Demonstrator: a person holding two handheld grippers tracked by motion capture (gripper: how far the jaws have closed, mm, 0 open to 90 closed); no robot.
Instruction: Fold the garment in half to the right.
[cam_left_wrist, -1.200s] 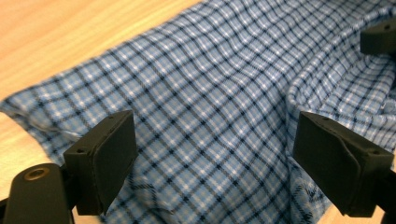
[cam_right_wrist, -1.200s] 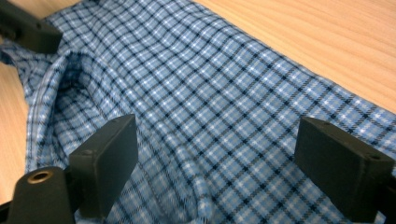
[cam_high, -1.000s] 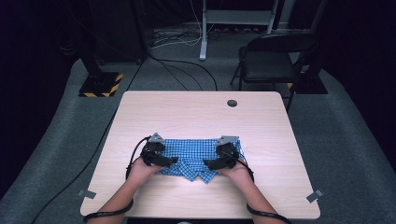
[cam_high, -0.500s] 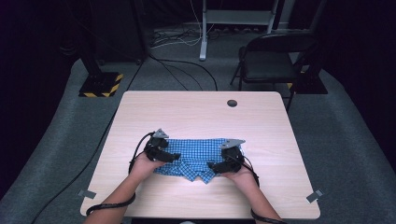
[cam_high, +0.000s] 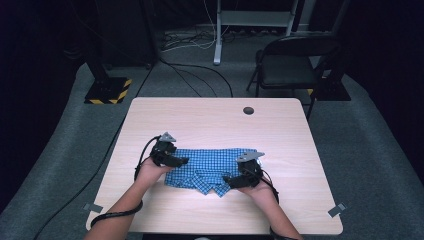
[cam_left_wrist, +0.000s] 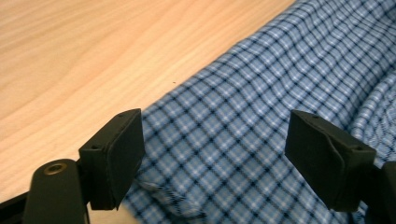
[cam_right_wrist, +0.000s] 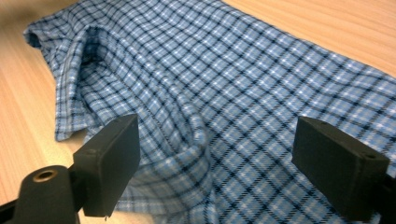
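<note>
The checked cloth (cam_high: 210, 170) lies flat on the table (cam_high: 210, 120), between and under both tools. The left tool (cam_high: 176, 161) stands with its jaws wide over the cloth's edge; they have just been closing a little, with cloth below them but not pinched. The right tool (cam_high: 235, 180) is also wide, above a raised wrinkle (cam_right_wrist: 187, 140). The step in hand seems to be folding or smoothing the cloth, probably shorts. Next, each tool must come down and close on an edge before lifting.

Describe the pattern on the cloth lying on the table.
The cloth is a blue check with dark and white lines, clearest in the right gripper view.
</note>
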